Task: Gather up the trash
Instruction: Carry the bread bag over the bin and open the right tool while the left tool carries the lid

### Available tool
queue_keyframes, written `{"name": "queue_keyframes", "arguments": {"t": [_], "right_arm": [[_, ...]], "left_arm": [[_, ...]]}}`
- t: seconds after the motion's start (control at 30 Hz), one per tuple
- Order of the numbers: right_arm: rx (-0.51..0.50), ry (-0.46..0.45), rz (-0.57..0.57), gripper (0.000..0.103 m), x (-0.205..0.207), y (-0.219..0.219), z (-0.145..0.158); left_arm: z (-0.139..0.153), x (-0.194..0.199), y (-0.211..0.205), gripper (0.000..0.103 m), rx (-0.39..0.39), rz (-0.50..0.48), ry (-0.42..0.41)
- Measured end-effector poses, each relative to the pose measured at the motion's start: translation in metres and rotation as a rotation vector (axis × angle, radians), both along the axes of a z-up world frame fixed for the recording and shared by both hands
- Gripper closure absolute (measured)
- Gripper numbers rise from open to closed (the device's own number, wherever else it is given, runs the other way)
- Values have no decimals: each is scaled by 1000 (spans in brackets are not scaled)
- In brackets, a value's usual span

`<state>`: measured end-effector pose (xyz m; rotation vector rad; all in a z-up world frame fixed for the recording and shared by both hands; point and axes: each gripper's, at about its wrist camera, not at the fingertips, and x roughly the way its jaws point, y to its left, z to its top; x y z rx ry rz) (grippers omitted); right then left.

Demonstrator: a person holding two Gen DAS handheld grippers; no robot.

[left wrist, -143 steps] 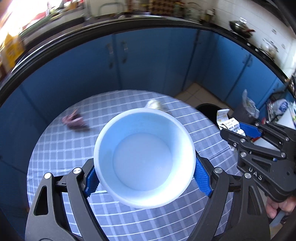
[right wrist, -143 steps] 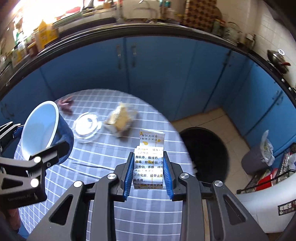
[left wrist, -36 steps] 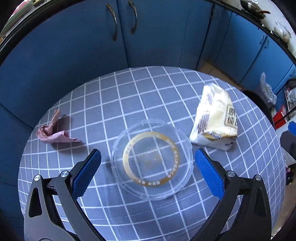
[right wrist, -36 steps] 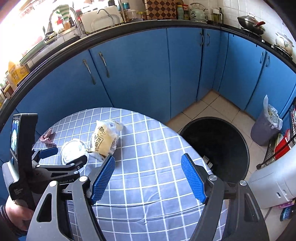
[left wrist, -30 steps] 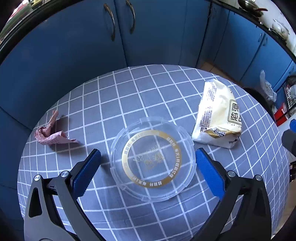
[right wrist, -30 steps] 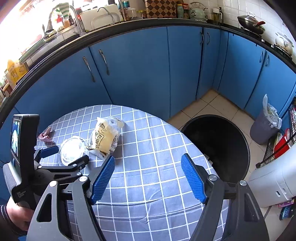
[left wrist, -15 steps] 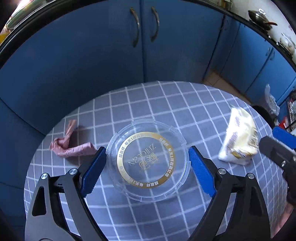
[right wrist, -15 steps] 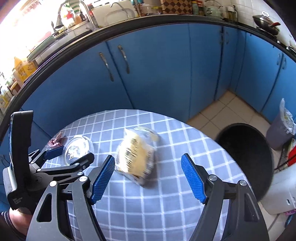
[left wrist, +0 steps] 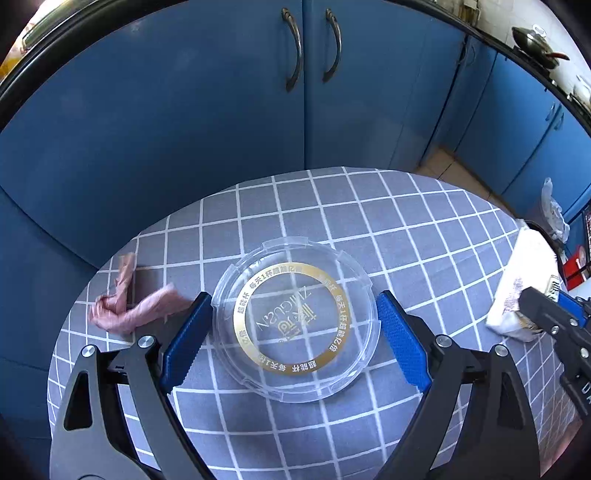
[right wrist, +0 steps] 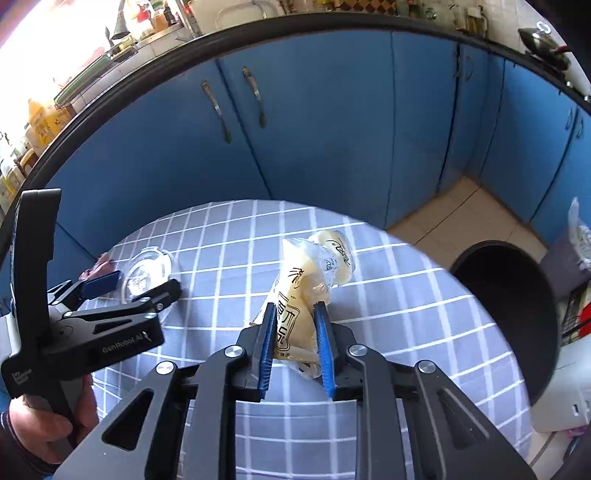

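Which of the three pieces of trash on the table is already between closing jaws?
The yellow snack bag: the right gripper is closing on it, pads pinching it. The clear lid sits untouched; the pink wrapper lies outside.

You have a round table under a grey cloth with a white grid [left wrist: 332,206] before you. Behind it runs a curve of blue cabinet doors with dark metal handles [left wrist: 293,50], topped by a black countertop edge [right wrist: 295,22]. Beige floor tiles [right wrist: 465,206] show to the right.
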<state>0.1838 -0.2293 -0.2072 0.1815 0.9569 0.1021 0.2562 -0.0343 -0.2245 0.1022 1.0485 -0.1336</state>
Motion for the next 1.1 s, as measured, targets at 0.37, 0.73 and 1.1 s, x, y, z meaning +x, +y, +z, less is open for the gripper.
{"name": "queue_keyframes", "arguments": {"t": [0.37, 0.73, 1.1], "right_arm": [[-55, 8, -113, 83, -19, -67, 10], [-55, 3, -175, 83, -37, -126, 21], [-31, 0, -222, 83, -43, -174, 25]], "left_arm": [[19, -20, -66, 16, -16, -94, -16], [32, -39, -153, 16, -40, -222, -19], [39, -36, -218, 16, -41, -292, -22]]}}
